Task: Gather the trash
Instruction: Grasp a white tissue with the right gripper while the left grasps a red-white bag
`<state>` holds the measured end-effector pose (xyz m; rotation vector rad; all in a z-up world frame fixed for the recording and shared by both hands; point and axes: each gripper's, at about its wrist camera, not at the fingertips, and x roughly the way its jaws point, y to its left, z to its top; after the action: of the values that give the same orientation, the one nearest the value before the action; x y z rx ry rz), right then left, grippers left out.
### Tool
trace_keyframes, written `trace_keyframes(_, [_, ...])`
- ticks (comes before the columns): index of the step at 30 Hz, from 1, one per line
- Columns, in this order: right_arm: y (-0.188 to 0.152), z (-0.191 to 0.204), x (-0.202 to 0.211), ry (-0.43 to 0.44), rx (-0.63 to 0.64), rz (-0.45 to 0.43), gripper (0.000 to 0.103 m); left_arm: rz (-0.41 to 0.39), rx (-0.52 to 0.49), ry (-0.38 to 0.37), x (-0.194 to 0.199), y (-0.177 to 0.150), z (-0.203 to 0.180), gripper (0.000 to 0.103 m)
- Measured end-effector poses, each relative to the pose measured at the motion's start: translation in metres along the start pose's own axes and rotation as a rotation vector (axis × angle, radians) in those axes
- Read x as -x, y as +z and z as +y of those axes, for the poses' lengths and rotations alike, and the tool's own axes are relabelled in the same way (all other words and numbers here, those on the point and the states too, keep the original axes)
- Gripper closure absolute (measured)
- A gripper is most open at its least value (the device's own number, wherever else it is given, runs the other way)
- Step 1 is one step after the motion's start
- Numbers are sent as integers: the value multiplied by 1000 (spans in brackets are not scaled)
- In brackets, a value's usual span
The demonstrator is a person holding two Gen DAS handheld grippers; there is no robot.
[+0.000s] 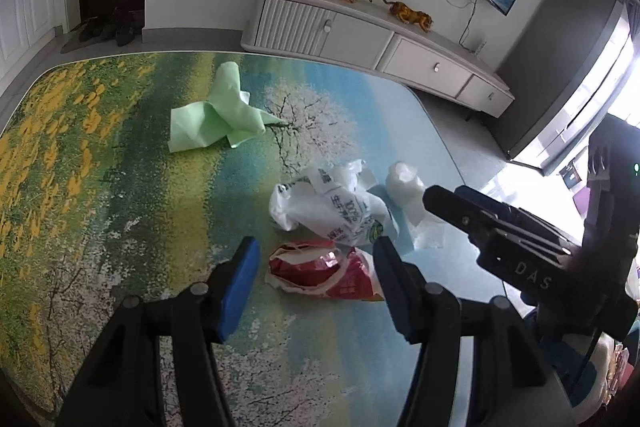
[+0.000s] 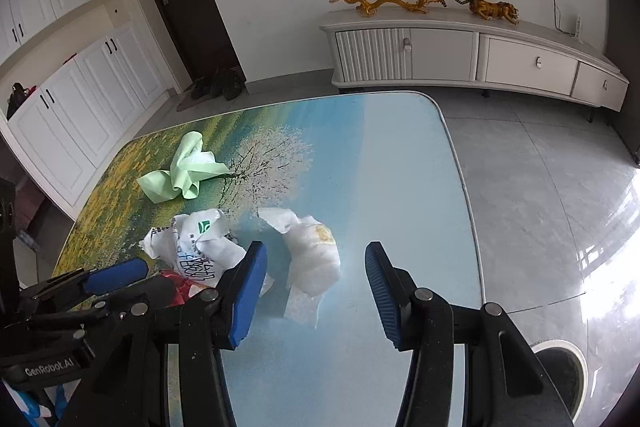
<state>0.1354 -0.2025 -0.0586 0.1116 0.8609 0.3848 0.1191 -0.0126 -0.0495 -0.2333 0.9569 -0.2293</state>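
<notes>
On the painted table (image 2: pixel 400 155), the left gripper (image 1: pixel 316 267) hangs wide open over a red wrapper (image 1: pixel 324 273) lying crosswise between its pads. The right gripper (image 2: pixel 316 287), also open, brackets crumpled white tissue (image 2: pixel 314 259).

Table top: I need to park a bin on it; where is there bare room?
Free: the blue stretch between the stained white tissue wad and the table's right edge, and the yellow side left of the crumpled green paper. Crowded: around the printed white plastic bag and red snack wrapper.

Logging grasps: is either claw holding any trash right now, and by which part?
Nothing held. Left claw and right claw are both open above the table.
</notes>
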Motion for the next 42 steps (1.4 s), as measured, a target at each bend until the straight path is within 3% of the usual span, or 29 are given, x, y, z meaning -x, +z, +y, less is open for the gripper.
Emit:
trace_keyframes(11, [1, -11, -24, 52, -16, 40, 59, 33, -28, 0, -21, -5, -10, 46])
trace_keyframes(13, [0, -10, -24, 58, -13, 41, 62, 30, -49, 1, -23, -6, -16, 46])
trace_keyframes(17, [1, -12, -24, 79, -17, 46, 78, 24, -63, -10, -22, -8, -20, 46])
trace_keyframes(23, [-5, -14, -19, 102, -33, 48, 86, 26, -47, -58, -17, -14, -19, 52])
trace_keyframes(31, [-19, -11, 12, 95, -71, 17, 86, 21, -26, -88, 0, -25, -21, 57])
trace_keyframes(42, [-34, 12, 73, 83, -80, -59, 86, -77, -22, -113, 61, -30, -21, 57])
